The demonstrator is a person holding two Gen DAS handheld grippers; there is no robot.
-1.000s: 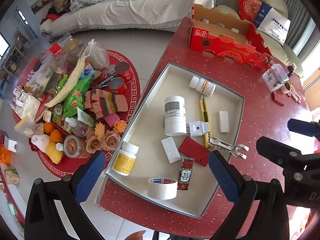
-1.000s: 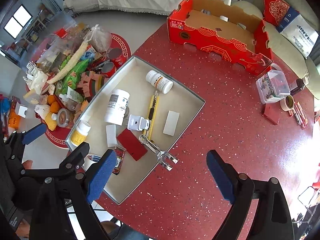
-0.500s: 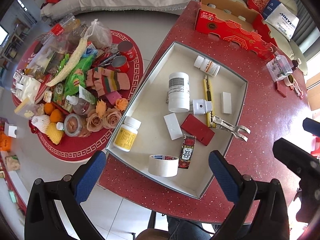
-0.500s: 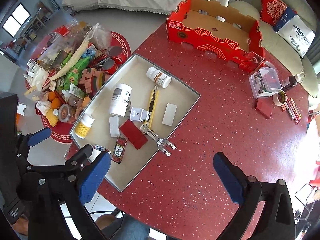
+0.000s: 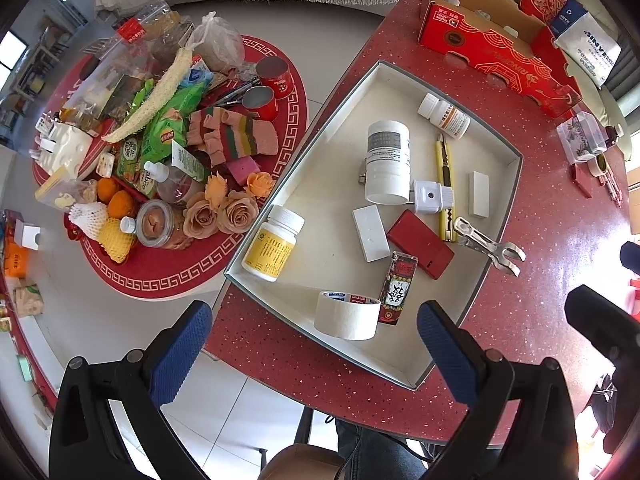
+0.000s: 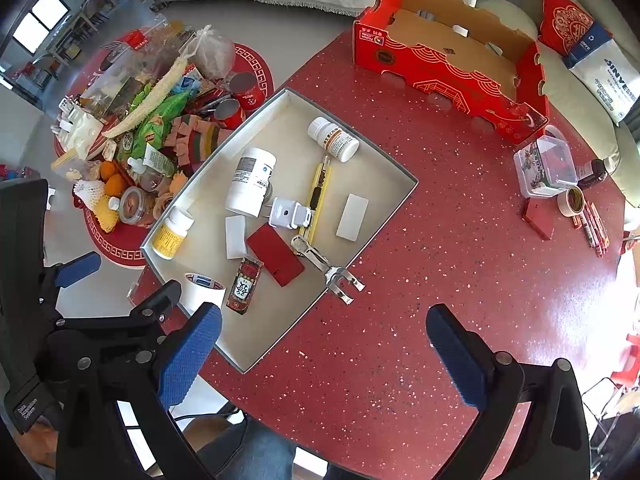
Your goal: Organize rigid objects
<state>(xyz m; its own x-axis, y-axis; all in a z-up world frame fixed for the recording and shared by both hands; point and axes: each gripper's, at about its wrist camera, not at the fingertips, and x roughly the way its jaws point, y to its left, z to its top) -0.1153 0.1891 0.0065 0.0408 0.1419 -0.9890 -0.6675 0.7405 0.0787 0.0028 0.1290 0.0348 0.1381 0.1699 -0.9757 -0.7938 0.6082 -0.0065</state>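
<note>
A grey-rimmed white tray [image 5: 516, 152] [image 6: 412, 184] on the red table holds a large white bottle [image 5: 387, 160] [image 6: 251, 186], a yellow-label bottle [image 5: 273, 249] [image 6: 173, 233], an orange-label bottle [image 5: 444, 115] [image 6: 333, 139], a yellow utility knife [image 5: 445, 168], a white plug [image 5: 432, 197], a red case [image 5: 420, 244], a tape roll [image 5: 347, 315], white blocks and a metal clip [image 5: 488, 245] [image 6: 328, 268] resting over the rim. My left gripper [image 5: 312, 356] is open and empty, high above the tray's near edge. My right gripper [image 6: 324, 356] is open and empty above bare table.
A red cardboard box [image 6: 448, 60] stands at the table's far side. A clear plastic container [image 6: 544, 166], tape and pens [image 6: 592, 224] lie at the right. A low red round table [image 5: 168, 152] piled with food and flowers stands left of the table.
Both grippers have risen and pulled back from the tray, so the whole scene looks smaller. Nothing in the tray moved.
</note>
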